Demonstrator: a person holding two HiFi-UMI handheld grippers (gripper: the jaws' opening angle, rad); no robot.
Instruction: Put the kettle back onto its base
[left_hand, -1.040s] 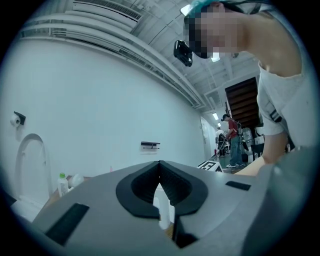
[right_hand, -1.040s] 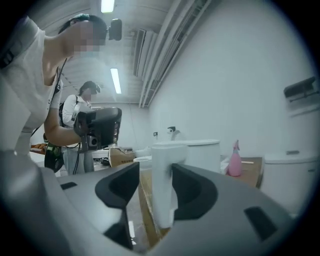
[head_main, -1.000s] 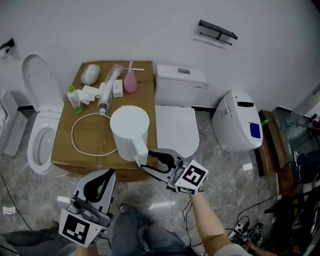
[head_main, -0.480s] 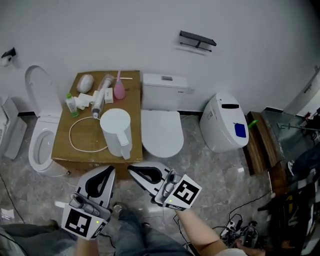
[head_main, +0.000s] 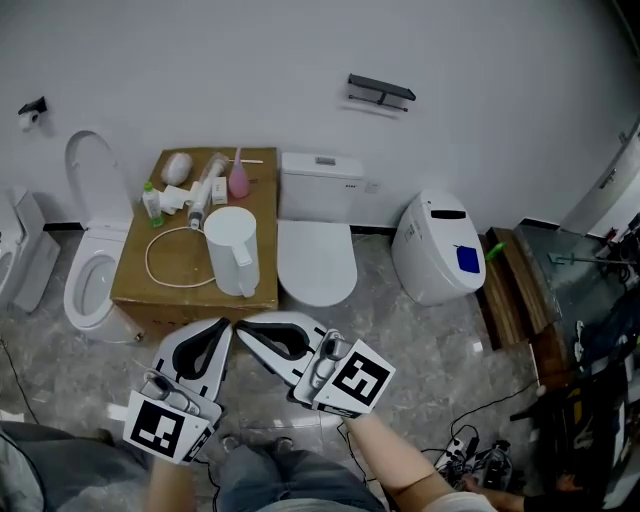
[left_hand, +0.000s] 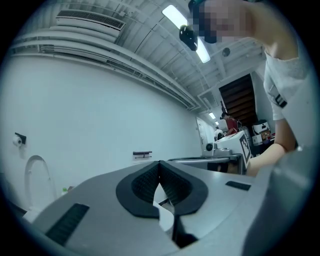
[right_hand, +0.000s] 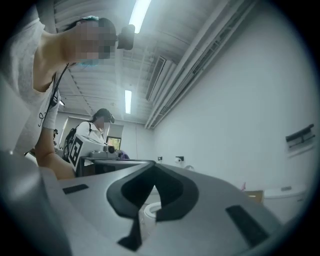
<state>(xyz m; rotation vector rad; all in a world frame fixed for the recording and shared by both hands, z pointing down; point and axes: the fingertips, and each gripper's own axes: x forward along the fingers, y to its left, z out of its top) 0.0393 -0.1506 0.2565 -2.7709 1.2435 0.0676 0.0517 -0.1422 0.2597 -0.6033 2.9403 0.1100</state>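
The white kettle (head_main: 232, 250) stands upright on the cardboard box (head_main: 170, 285), handle toward me. Its white cord (head_main: 160, 262) loops across the box top and runs in under it; the base itself is hidden beneath the kettle. Both grippers hang over the floor in front of the box, well clear of the kettle. My left gripper (head_main: 223, 323) is shut with nothing in it, its pads meeting in the left gripper view (left_hand: 160, 163). Beside it, tips nearly touching, my right gripper (head_main: 240, 322) is also shut and empty (right_hand: 154, 166).
A toilet with its lid up (head_main: 88, 270) stands left of the box, a closed toilet (head_main: 316, 250) right of it, another white unit (head_main: 438, 250) farther right. A green-capped bottle (head_main: 152, 203), a pink bulb (head_main: 238, 180) and small items crowd the box's back. Cables (head_main: 480, 462) lie lower right.
The right gripper was open at the kettle's handle; it has come off it, shut, and drawn back toward me and up. The left gripper rose too. The kettle stays put.
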